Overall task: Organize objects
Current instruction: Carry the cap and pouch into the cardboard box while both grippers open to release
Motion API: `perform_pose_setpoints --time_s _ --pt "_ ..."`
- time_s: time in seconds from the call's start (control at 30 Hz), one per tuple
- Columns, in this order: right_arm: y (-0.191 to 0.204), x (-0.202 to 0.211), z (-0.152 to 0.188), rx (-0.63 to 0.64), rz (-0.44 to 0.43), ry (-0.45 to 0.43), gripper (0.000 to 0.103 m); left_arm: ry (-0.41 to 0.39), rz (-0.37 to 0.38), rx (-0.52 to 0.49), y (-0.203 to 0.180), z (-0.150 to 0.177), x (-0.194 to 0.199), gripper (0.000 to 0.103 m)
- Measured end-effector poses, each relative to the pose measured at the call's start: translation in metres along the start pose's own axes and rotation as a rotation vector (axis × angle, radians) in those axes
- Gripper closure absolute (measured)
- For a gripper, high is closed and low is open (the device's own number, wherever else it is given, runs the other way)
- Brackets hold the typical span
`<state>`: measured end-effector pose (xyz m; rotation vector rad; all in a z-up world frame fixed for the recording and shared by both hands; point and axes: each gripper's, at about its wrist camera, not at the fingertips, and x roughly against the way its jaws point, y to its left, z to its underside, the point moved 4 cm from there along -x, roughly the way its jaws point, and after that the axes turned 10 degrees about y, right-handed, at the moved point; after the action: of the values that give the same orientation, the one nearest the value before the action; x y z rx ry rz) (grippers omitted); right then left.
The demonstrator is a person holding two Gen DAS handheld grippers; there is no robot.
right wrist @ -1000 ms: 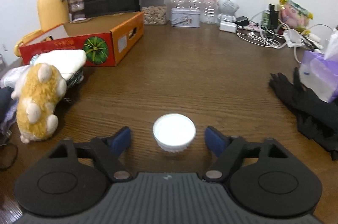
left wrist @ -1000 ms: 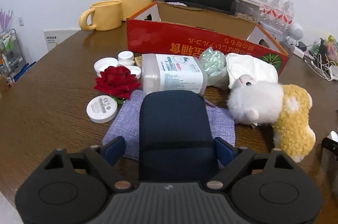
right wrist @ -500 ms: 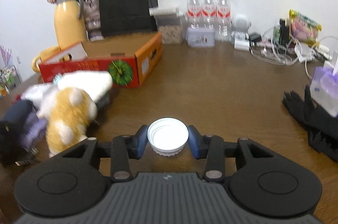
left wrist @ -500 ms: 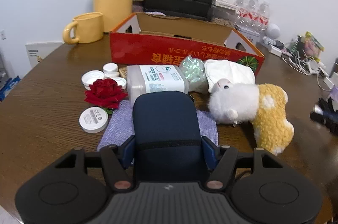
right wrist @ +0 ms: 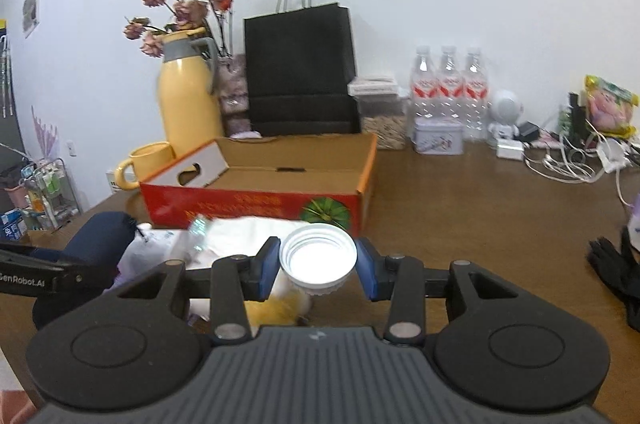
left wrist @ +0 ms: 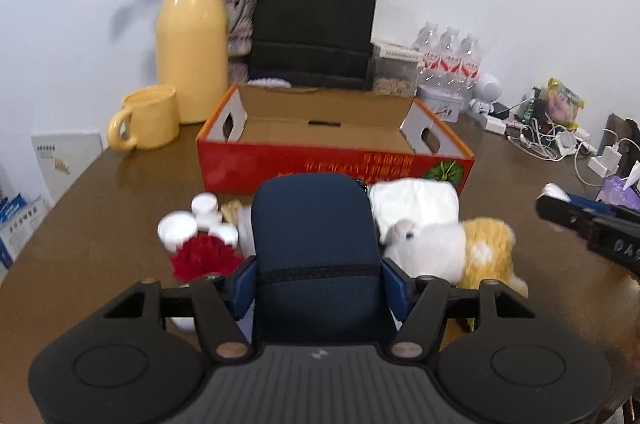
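Left wrist view: left tool [left wrist: 318, 282] clenched on the dark blue pouch [left wrist: 316, 244], which is lifted clear of the worktop [left wrist: 120, 191]; red cardboard box [left wrist: 332, 151] straight ahead, open and seemingly empty
Right wrist view: right tool [right wrist: 318, 264] grasping the white cap [right wrist: 318, 258], hollow side up, raised above the plush toy [right wrist: 280, 308]; box [right wrist: 260, 191] ahead and to the left
Step, as I judge it: carry both into the box
Doing it well: clear the near wall before lowering; keep the two tools apart (they converge on one opening); hold the cap level; release low
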<state>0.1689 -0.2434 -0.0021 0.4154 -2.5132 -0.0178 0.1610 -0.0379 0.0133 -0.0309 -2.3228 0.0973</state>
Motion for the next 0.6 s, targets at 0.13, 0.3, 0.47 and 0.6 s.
perform_pose_setpoints --time_s 0.13,0.3,0.47,0.6 --pt "0.014 -0.009 -0.009 0.013 -0.007 0.001 0.062 -0.03 -0.006 -0.023 0.002 -0.02 0.002 0.041" --pt "0.023 -0.023 -0.023 0.012 -0.012 -0.007 0.062 -0.051 -0.007 -0.036 0.006 -0.047 -0.002 0.041" --pt "0.028 -0.038 -0.04 0.019 -0.013 -0.021 0.062 -0.066 -0.01 -0.038 0.011 -0.075 -0.015 0.041" --pt "0.027 -0.055 -0.059 0.016 -0.01 -0.031 0.062 -0.067 -0.004 -0.01 0.015 -0.1 -0.032 0.041"
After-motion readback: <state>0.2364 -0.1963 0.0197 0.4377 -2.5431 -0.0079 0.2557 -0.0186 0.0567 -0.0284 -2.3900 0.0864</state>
